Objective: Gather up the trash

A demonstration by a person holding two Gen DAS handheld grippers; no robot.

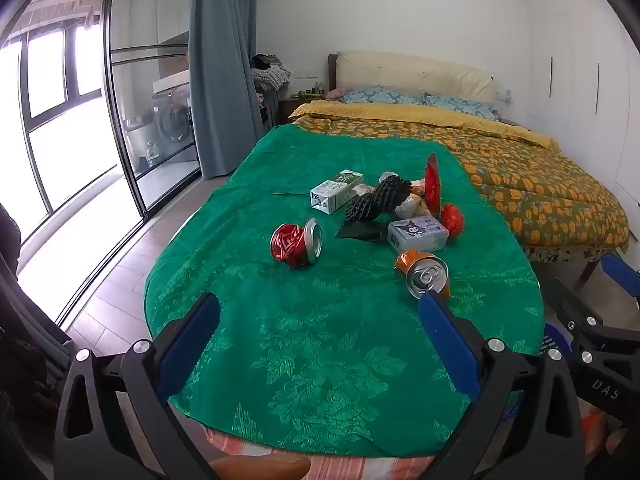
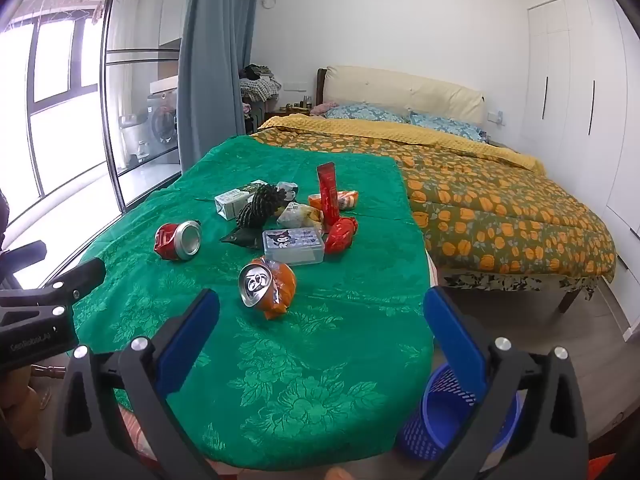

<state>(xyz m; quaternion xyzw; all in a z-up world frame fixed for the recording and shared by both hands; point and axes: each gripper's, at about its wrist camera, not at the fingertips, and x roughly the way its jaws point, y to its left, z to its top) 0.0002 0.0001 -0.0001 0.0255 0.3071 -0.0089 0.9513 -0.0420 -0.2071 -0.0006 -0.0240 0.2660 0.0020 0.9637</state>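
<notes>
Left gripper (image 1: 320,312): jaws wide, empty — poised short of the crushed red can (image 1: 297,242) at twelve o'clock.
Right gripper (image 2: 322,308): fully spread, nothing held — crushed orange can (image 2: 267,283) at eleven.
Blue mesh bin (image 2: 452,420): on the floor at five — handy for drops.

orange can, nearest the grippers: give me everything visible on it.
The orange can is a crushed aluminium drink can with a crumpled orange body and an intact silver top whose pull tab is still on. It lies on its side on the green tablecloth, top facing the cameras, just in front of the lidded plastic box and apart from the red can. Neither gripper touches it.
</notes>
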